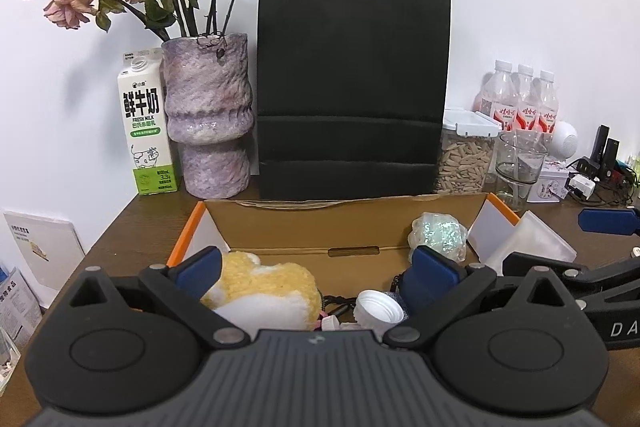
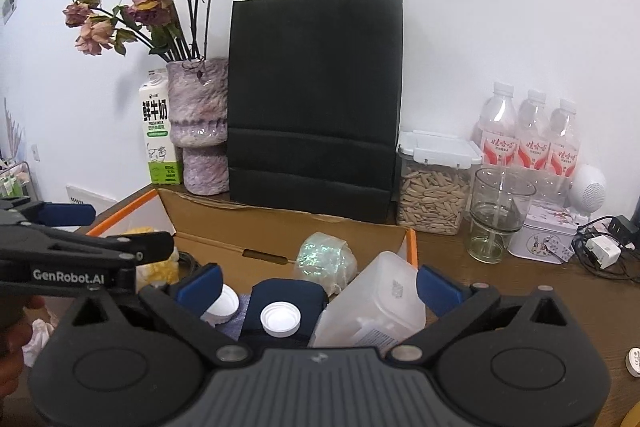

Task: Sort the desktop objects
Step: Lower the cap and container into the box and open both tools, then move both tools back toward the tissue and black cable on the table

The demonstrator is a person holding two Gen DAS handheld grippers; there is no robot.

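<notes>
Cardboard box [image 1: 344, 227] is sitting open on the wooden desk [image 2: 520, 291], already holding 1 plush toy [image 1: 264, 287], 1 iridescent bundle [image 1: 438, 231], 1 frosted plastic container [image 2: 380, 303], 1 dark pouch [image 2: 288, 303] and 2 white caps [image 2: 280, 319]. We are holding the left gripper [image 1: 316, 271] over the box's left half, fingers spread wide, nothing pinched; the plush toy is lying just under and beside its left finger. We are holding the right gripper [image 2: 318, 281] over the right half, fingers likewise spread and empty; the container is sitting tilted just inside its right finger, long axis running away from us. Unsorted candidates appear to be standing well beyond the box toward the right: glass cup [image 2: 500, 211], seed jar [image 2: 434, 183], small tin [image 2: 548, 235]. We are judging the right hand nearer to them.
</notes>
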